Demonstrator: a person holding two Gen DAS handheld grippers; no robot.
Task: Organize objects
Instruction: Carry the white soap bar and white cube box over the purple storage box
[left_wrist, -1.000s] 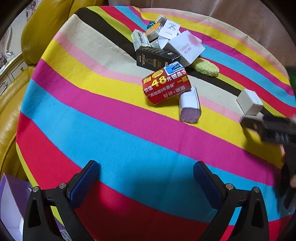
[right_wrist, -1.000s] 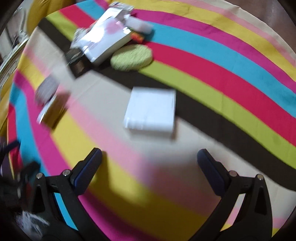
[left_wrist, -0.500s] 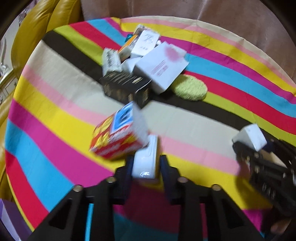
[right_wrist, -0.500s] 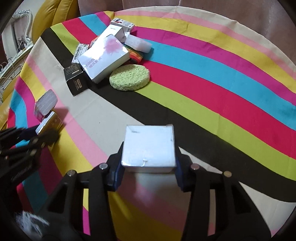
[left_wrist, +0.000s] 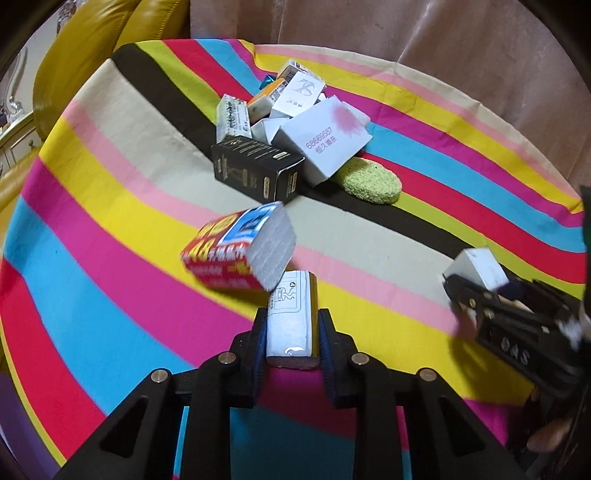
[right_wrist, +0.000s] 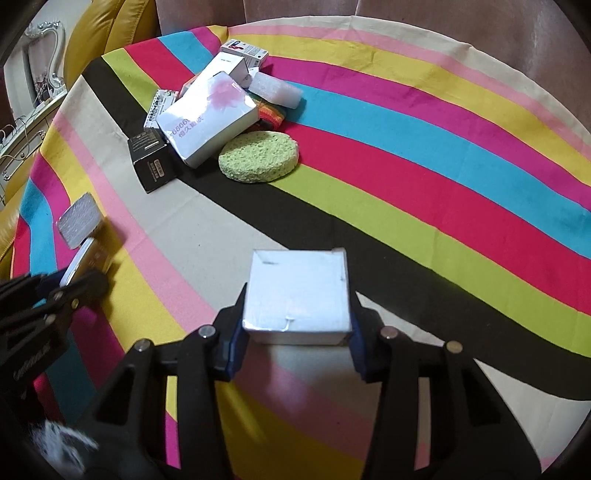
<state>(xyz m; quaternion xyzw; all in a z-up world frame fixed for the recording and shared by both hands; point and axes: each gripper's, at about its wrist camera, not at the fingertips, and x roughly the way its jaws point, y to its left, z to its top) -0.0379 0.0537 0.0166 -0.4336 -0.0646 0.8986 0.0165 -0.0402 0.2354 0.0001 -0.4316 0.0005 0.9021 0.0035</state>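
Observation:
My left gripper is shut on a small white pack with a purple end, low over the striped cloth. A red and blue box lies tilted right beside it. My right gripper is shut on a white cube box and holds it over the cloth. In the left wrist view the right gripper and its cube show at the right edge. In the right wrist view the left gripper and its pack show at the left.
A pile of boxes lies at the far side: a black box, a white box with a pink blot, smaller cartons. A green sponge lies beside the pile. A yellow sofa stands behind the round table.
Both grippers went from open to shut, the left on the white pack, the right on the white cube. The red box got tipped up beside the pack.

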